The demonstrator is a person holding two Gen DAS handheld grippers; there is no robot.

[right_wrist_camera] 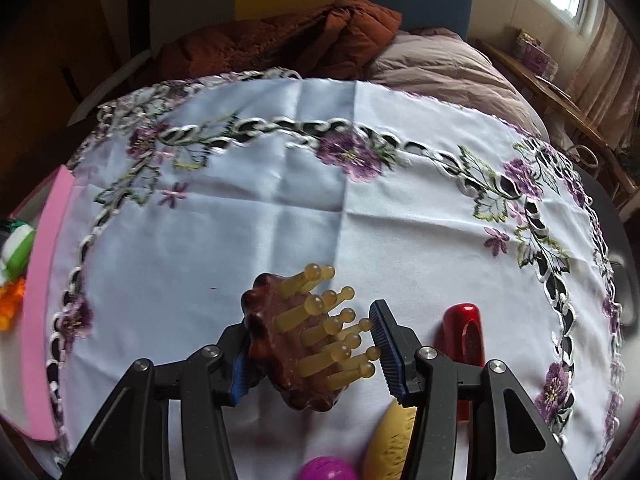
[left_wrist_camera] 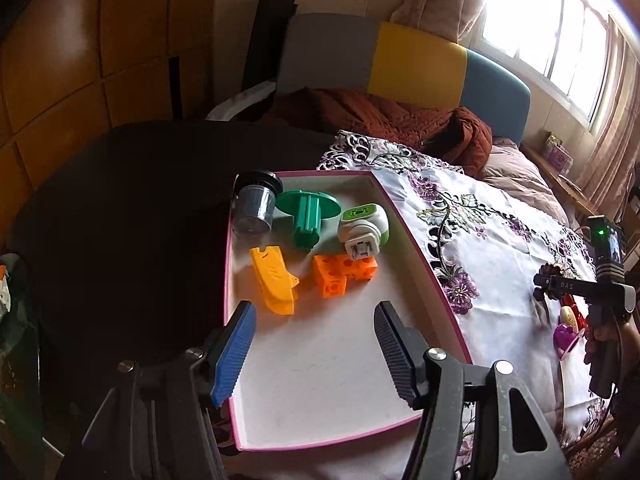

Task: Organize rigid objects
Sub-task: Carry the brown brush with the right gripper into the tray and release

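A white tablecloth (right_wrist_camera: 280,208) with purple embroidered flowers covers most of the table. At its left edge sits a shallow pink-rimmed tray (left_wrist_camera: 420,256). The tray already holds a dark clear-walled jar (left_wrist_camera: 254,206), a green flanged piece (left_wrist_camera: 306,210), a white and green plug-in gadget (left_wrist_camera: 362,228), an orange block (left_wrist_camera: 344,274) and a yellow clip (left_wrist_camera: 274,280), all bunched at the far end; the near half of the tray floor is bare.

The left gripper (left_wrist_camera: 316,344) hangs over that bare part, its fingers spread wide with nothing between them.

Off to the right, over the cloth, the right gripper (right_wrist_camera: 308,348) pinches a brown massage brush (right_wrist_camera: 280,364). One pad presses the scalloped brown back and the other meets the tips of the amber prongs. Just beside it lie a red case (right_wrist_camera: 464,340), a yellow rounded thing (right_wrist_camera: 394,436) and a purple ball (right_wrist_camera: 326,468), still to be sorted.

That grip looks like the weak spot to me. The prongs seem springy, so the brush could twist or squirt out on the way to the tray. It also sits tilted in the jaws, so a drop from height might bounce it off the rim or knock the crowded pieces. A low swing could clip the red case.
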